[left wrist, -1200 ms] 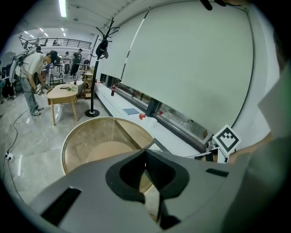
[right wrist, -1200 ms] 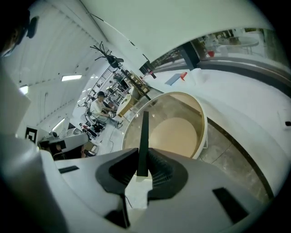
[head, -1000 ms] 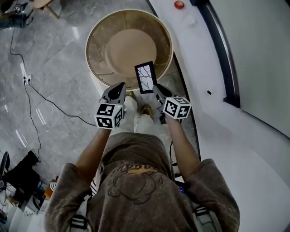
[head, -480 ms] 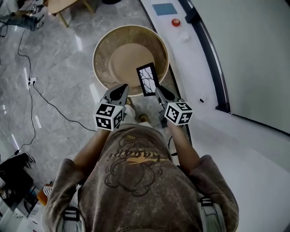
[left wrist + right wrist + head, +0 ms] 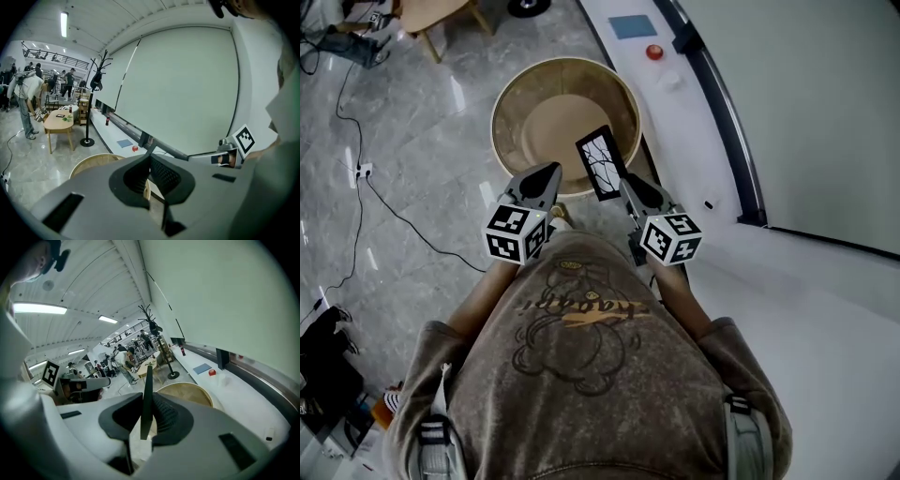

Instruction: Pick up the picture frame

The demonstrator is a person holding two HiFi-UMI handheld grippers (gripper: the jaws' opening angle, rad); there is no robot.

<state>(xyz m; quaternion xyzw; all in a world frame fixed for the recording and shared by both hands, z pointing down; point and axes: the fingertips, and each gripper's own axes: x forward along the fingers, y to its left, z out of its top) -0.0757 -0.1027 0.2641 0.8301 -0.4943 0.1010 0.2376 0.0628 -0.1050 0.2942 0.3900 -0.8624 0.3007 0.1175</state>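
Note:
The picture frame (image 5: 602, 164) is a thin black rectangle around a white picture with dark branch lines. It stands upright in the air over the near rim of a round wooden tub-like table (image 5: 511, 94). My right gripper (image 5: 624, 184) is shut on the frame's lower right edge. In the right gripper view the frame (image 5: 146, 394) shows edge-on, pinched between the ribbed pads of my right gripper (image 5: 147, 412). My left gripper (image 5: 547, 174) hangs to the left of the frame, apart from it. In the left gripper view my left gripper (image 5: 150, 157) has its fingertips together with nothing between them.
A white raised platform (image 5: 712, 141) with a red button (image 5: 653, 52) and a blue sheet (image 5: 634, 25) runs along the right. A black cable (image 5: 389, 202) trails over the grey marble floor. A coat stand (image 5: 89, 112), a small wooden table (image 5: 58, 123) and several people are further off.
Both grippers have risen together, the right one carrying the frame up from the round table. The frame now leans a little more to the left. The grip has not changed.

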